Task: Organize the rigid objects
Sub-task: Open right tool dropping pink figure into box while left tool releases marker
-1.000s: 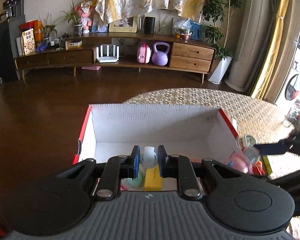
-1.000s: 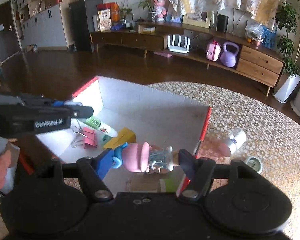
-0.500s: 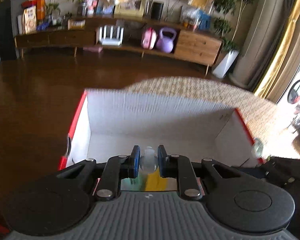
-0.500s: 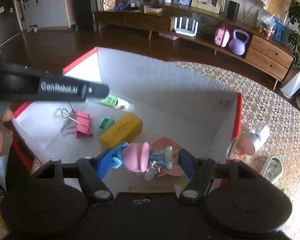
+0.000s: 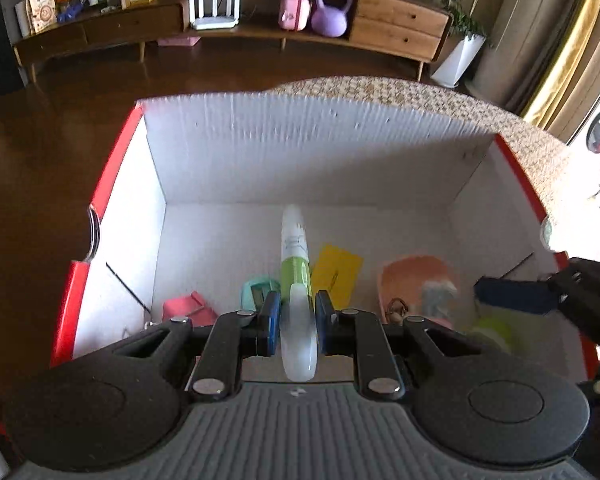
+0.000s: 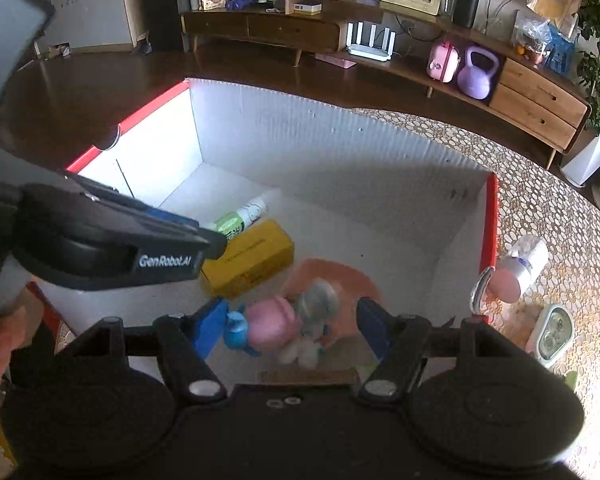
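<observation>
Low in both views, loads now hang inside the box (image 5: 300,152).
Left fingers (image 5: 296,322) stay clamped on a tube (image 5: 296,264); right fingers (image 6: 292,326) grip a toy (image 6: 276,326), both lowered, release likely next.

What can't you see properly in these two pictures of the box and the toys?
- Left wrist view: the near end of the white-and-green tube in the left gripper is blurred.
- Right wrist view: the pink toy between the right gripper's fingers is smeared; its shape is unclear.
- Right wrist view: the left gripper's black body hides the tube's near end and part of the yellow box.
- Both views: the gripper bodies cover the white box's near floor.
</observation>
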A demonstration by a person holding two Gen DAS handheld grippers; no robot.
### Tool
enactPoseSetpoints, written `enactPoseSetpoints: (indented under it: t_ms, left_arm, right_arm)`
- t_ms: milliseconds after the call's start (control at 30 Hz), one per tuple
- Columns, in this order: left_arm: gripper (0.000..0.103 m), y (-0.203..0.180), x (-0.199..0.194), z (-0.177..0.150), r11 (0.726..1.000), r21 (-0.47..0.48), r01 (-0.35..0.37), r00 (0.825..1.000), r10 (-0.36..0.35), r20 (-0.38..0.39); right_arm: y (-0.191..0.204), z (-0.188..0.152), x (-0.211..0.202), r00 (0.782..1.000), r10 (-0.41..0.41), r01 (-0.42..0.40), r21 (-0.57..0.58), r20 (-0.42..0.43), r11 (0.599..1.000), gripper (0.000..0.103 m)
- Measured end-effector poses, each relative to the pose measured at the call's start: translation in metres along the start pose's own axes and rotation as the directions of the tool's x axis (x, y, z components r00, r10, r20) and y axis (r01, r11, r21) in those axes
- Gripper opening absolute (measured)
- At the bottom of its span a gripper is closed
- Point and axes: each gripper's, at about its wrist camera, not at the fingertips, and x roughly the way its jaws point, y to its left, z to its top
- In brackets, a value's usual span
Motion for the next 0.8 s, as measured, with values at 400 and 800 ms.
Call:
enactPoseSetpoints:
  t_ms: [400,800]
  left_arm:
    - [0.019,-0.008,-0.005,-0.010,0.999,0.032,-0.011,0.999,0.012,-0.033]
    - [0.019,-0.037,-0.066,-0.020,0.996,0.086,-0.023,0.996,0.016,0.085]
  right_arm:
    - [-0.009,-0.009,-0.044,0.998,0.028,-0.029,0.013,0.062,1.000,0.074]
    - [-0.019,-0.027,-0.104,0.986,0.064,-0.072,0.049,0.153,0.996,0.078]
